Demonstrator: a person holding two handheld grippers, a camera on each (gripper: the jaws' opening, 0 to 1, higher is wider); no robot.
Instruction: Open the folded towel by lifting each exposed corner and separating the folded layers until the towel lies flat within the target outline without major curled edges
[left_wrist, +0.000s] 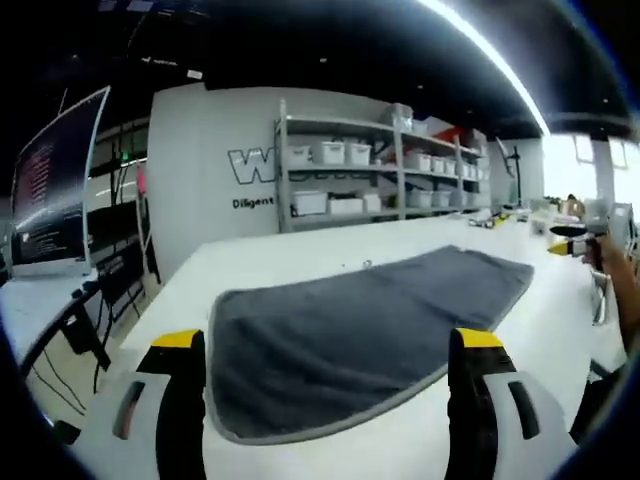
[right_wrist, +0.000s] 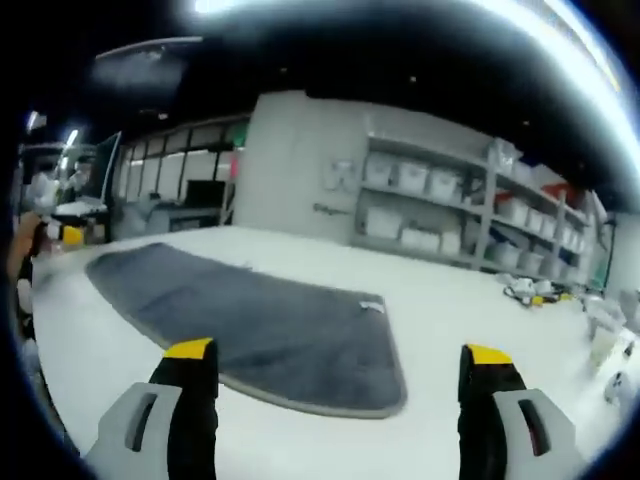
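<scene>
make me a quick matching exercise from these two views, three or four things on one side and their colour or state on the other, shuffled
Things:
1. towel
2. table
3. left gripper
4. shelving

Colour or state:
A. white top
B. jaws spread wide, holding nothing
C. grey, spread out on the table
D. stands against the far wall, loaded with white bins

Pairs: 1-C, 2-A, 3-B, 4-D
</scene>
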